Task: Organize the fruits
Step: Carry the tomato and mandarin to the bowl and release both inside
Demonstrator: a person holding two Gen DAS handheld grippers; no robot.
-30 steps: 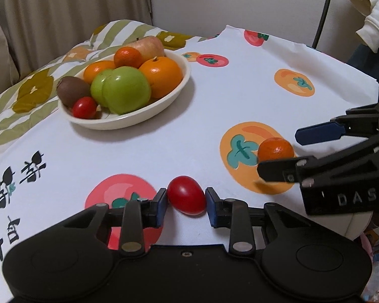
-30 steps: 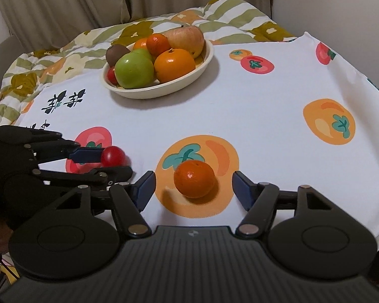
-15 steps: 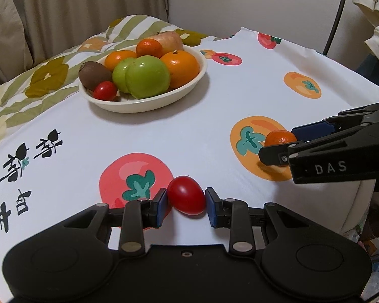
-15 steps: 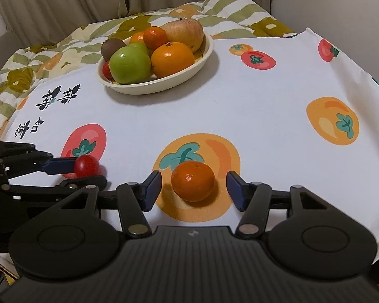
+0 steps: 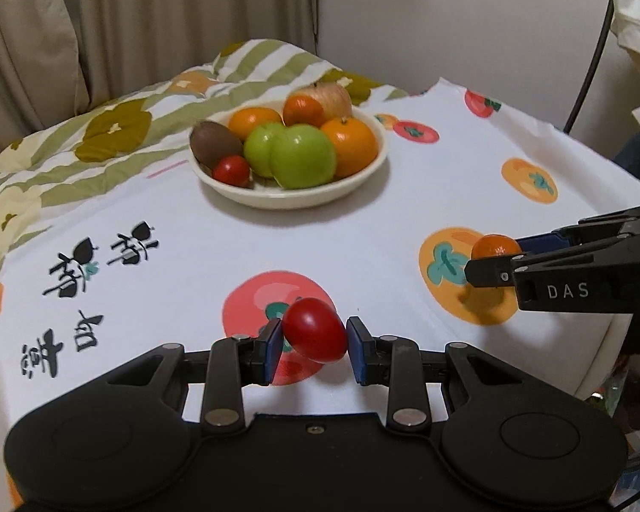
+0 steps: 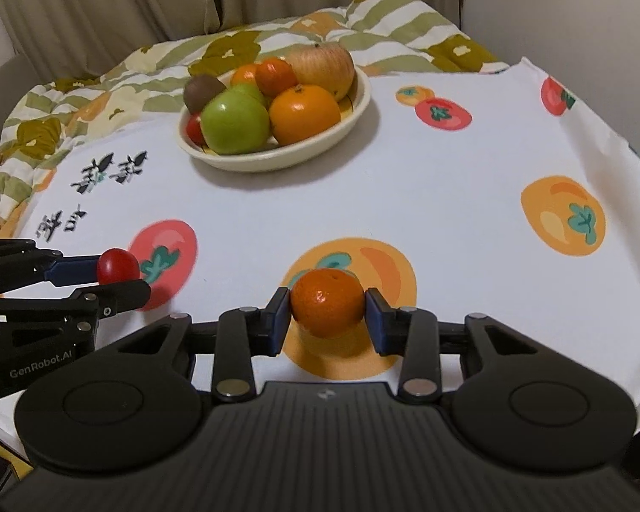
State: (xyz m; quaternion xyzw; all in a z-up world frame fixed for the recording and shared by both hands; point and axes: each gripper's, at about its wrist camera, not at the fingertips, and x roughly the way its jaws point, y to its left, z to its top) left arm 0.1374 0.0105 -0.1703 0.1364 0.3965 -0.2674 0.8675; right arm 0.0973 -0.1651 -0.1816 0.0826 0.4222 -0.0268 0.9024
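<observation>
Most of the sorting looked finished: the cream bowl [image 5: 365, 179] at the far side of the table [image 6: 405, 196] already held two green apples [image 5: 303, 161], a large orange [image 5: 349, 146], other orange fruits behind it, a pale apple [image 6: 322, 67], a brown kiwi [image 5: 214, 144] and one small red tomato [image 5: 232, 169]. Two pieces were left outside it, and each was already in a grip. The left gripper [image 5: 315, 338] was clenched on a second red tomato [image 5: 315, 329], which appeared lifted clear of the cloth over the printed red persimmon [image 5: 260, 294]. This tomato was egg-shaped, and its long axis ran slantwise across the jaws, upper left to lower right in the left wrist view, so the pads pressed roughly on its two ends. The right gripper [image 6: 325, 315] had just been closing and now grasped the small mandarin [image 6: 326, 301], which seemed to sit on the printed orange persimmon [image 6: 388, 273], near the table's front edge. The mandarin was close to round, with no clear long axis; whether its dimpled stem end faced up could not be told for certain. What remained, by my judgement, was to carry both pieces to the bowl and find room among the heaped fruit, where the tomato might roll off if set on top.
</observation>
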